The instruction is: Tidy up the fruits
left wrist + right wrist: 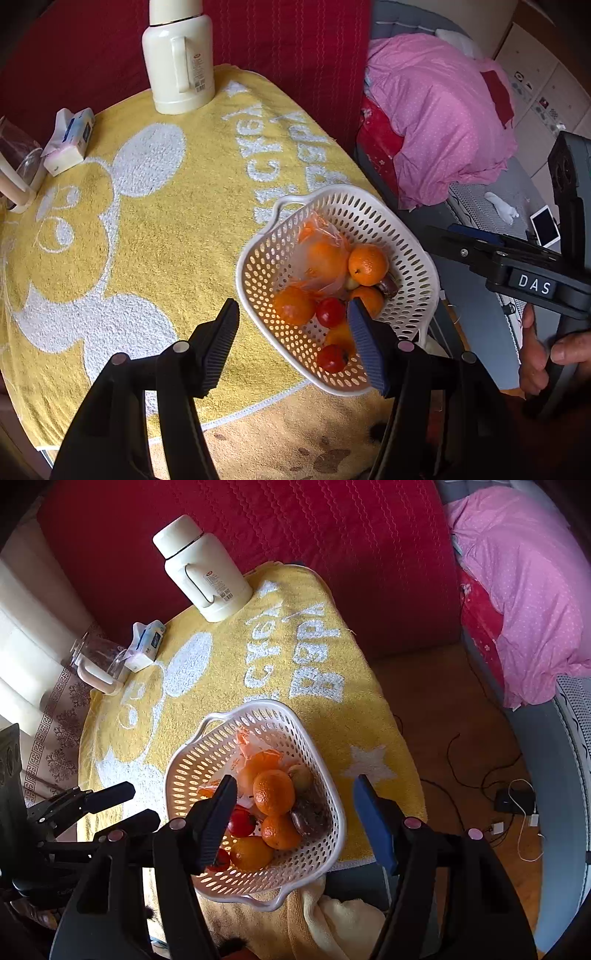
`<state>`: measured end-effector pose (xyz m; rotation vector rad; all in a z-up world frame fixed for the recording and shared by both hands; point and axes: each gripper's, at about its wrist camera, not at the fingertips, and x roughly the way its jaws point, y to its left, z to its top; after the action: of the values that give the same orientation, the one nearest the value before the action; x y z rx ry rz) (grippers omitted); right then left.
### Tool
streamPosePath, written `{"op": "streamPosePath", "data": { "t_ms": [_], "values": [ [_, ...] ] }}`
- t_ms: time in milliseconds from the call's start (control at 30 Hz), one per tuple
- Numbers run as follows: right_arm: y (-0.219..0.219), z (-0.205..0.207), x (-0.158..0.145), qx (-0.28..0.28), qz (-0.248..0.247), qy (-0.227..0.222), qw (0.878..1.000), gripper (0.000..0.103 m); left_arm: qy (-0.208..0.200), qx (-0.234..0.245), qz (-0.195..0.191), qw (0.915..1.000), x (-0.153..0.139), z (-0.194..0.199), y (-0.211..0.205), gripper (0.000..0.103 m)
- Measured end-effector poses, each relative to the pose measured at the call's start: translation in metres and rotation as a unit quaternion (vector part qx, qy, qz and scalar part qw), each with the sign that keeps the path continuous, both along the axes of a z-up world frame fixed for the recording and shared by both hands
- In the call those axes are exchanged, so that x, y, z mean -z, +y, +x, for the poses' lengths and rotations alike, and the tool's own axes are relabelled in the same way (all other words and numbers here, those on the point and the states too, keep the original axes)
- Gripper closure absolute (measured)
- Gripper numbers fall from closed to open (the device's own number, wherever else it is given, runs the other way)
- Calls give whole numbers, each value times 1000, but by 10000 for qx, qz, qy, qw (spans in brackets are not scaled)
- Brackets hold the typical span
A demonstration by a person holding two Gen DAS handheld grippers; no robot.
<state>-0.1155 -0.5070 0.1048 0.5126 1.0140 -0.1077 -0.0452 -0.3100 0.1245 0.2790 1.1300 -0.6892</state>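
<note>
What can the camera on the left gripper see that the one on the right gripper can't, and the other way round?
Only the left wrist view shows the person's hand gripping the right gripper's handle, and a phone lying on the grey seat.

Only the right wrist view shows the white star woven into the yellow towel, and the cables and charger on the floor.

Both show the white basket holding oranges and small red fruits, the cream flask, the tissue pack, and the pink bedding. Both grippers are open and empty.
</note>
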Motion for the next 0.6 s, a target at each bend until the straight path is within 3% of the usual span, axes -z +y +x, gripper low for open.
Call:
{"op": "streamPosePath", "data": {
  "t_ms": [67, 200, 267, 433, 600],
  "values": [
    [0, 1, -1, -18, -9, -32, 10000, 31, -14, -136, 51, 9999, 0, 3, 5, 42],
    [1, 1, -6, -43, -73, -91, 9999, 27, -262, -347, 163, 9989, -6, 5, 12, 27],
    [1, 1, -8, -94, -119, -100, 9998, 25, -408, -379, 186, 9983, -10, 4, 13, 26],
    [10, -6, -18, -373, -571, -186, 9975, 21, -821, -366, 288, 9955, -21, -4, 11, 14],
    [29, -16, -25, -859, -1058, -287, 9903, 12, -1129, -286, 414, 9923, -30, -14, 7, 14]
  ]
}}
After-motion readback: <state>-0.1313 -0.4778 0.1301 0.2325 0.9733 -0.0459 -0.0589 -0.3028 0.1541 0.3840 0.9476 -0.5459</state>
